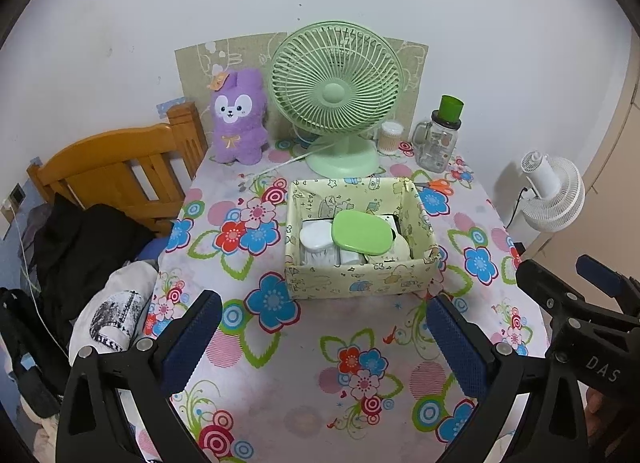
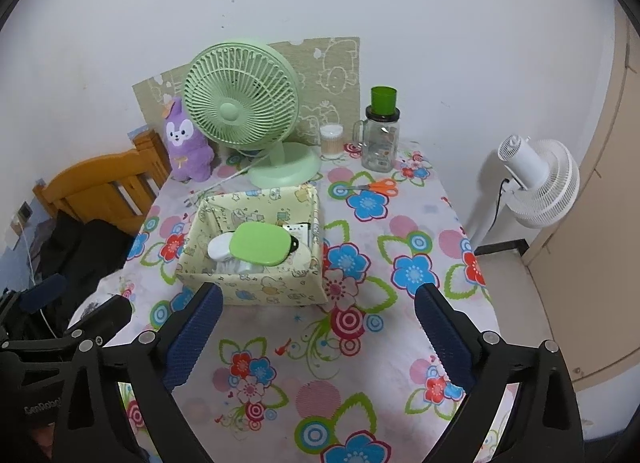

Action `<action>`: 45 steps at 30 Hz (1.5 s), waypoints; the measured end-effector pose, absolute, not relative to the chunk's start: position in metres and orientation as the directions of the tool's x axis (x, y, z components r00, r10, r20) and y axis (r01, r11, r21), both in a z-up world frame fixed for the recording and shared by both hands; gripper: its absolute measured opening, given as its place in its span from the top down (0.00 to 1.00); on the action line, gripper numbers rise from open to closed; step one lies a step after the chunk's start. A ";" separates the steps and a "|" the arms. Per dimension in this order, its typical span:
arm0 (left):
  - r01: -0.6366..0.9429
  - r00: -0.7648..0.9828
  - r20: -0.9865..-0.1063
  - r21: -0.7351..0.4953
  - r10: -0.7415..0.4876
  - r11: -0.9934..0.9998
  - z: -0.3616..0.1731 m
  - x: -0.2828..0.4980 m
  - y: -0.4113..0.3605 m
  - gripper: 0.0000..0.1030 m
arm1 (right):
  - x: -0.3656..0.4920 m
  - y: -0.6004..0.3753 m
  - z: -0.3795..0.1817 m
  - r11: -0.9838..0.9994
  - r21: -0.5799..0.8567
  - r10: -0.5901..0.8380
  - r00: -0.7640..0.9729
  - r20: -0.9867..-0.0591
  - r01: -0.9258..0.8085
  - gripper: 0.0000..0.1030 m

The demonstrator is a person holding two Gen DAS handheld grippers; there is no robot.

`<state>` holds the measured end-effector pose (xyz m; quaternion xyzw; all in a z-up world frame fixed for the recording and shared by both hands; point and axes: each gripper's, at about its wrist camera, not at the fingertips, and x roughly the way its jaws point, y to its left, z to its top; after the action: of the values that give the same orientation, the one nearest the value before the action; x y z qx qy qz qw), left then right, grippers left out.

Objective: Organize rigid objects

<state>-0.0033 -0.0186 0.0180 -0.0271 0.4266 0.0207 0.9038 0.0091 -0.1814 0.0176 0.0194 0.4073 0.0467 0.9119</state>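
- The counter (image 1: 360, 343) wears a loud floral cloth and backs onto a plain white wall, with a wooden bed frame (image 1: 116, 171) and a heap of dark clothes off its left edge and a white standing fan (image 2: 540, 183) on the floor off its right.
- Along the back: purple plush (image 1: 239, 117), green desk fan (image 1: 336, 95), cotton swab tub (image 2: 332, 139), glass jar with green cap (image 2: 380, 135), orange scissors (image 2: 380, 187).
- The yellow fabric box (image 1: 360, 279) sits mid-counter, open side up, already loaded with white containers.
- A green oval lid (image 1: 362, 231) lies on top of them, roughly flat, its long axis running left-right across the box.
- Left gripper (image 1: 324, 343) and right gripper (image 2: 316, 339) both hover over the near side of the counter, jaws spread wide, nothing between them.
- Lots of bare cloth between the box and the near edge; the back row is crowded.
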 end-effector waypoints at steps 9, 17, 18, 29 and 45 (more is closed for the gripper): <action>-0.056 0.636 -0.772 -0.040 0.004 0.998 0.017 -0.005 -0.021 0.00 | 0.007 -0.186 0.014 0.997 0.064 0.076 0.659 -0.748 -0.042 0.01; -0.055 0.639 -0.769 -0.037 0.007 0.998 0.021 -0.004 -0.022 0.00 | 0.006 -0.186 0.015 0.997 0.058 0.072 0.663 -0.745 -0.044 0.01; -0.055 0.639 -0.769 -0.036 0.007 0.998 0.021 -0.004 -0.022 0.00 | 0.006 -0.186 0.016 0.997 0.056 0.071 0.663 -0.745 -0.044 0.01; -0.056 0.645 -0.764 -0.022 0.019 0.998 0.023 -0.004 -0.024 0.00 | 0.005 -0.187 0.019 0.998 0.052 0.066 0.670 -0.740 -0.041 0.01; -0.049 0.645 -0.763 -0.011 0.023 0.999 0.023 -0.006 -0.024 0.00 | 0.004 -0.188 0.019 0.998 0.058 0.070 0.669 -0.740 -0.040 0.01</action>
<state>-0.0060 -0.0245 0.0229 -0.0153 0.4205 0.0198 0.9069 0.0039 -0.1881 0.0188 0.0186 0.4058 0.0300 0.9133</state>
